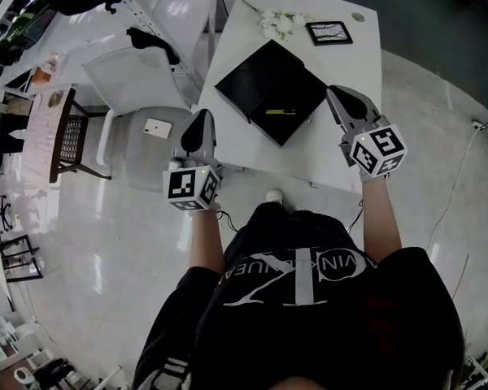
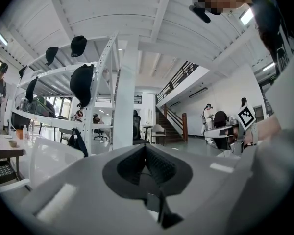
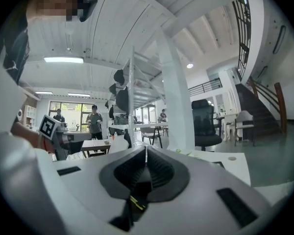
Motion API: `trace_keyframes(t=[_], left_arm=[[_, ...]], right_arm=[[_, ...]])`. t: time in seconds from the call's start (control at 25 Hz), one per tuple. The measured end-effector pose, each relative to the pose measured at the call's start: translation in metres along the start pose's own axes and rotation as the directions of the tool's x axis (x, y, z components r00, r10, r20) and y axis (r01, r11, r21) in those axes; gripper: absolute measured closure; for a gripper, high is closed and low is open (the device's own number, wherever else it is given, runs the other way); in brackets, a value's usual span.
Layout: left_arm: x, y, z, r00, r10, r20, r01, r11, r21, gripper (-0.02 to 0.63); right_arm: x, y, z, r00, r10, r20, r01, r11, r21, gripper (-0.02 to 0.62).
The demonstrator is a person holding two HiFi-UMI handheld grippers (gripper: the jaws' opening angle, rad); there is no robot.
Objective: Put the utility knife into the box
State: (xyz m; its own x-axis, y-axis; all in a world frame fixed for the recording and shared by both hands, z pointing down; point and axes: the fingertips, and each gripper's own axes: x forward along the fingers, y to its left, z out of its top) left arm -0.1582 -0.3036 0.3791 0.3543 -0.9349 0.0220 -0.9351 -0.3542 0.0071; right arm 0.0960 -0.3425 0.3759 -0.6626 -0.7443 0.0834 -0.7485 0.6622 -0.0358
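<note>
A black box [image 1: 260, 84] lies open on the white table [image 1: 354, 59]. The yellow utility knife [image 1: 281, 112] rests inside it, near its front right side. My left gripper [image 1: 202, 114] hovers off the table's left front edge, left of the box, its jaws shut with nothing between them [image 2: 146, 147]. My right gripper [image 1: 335, 92] hangs over the table just right of the box, jaws shut and empty [image 3: 146, 149]. Both grippers tilt upward, so their own views show the room rather than the table. A sliver of yellow [image 3: 137, 202] shows through the gap under the right jaws.
A small black picture frame [image 1: 328, 32] and white flowers [image 1: 278, 23] lie at the table's far side. A white chair [image 1: 134, 84] with a small white object [image 1: 157, 127] on its seat stands left of the table. Several people stand in the background.
</note>
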Motion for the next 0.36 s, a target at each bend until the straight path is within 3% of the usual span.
trace_keyframes(t=[0.36], left_arm=[[-0.0068,-0.0028,-0.0022,1.0,0.003,-0.001,-0.003,1.0,0.003,0.595]], right_arm=[[-0.0075,0.0003,-0.0029,1.0,-0.007,0.006,0.007,1.0,0.005,0.575]])
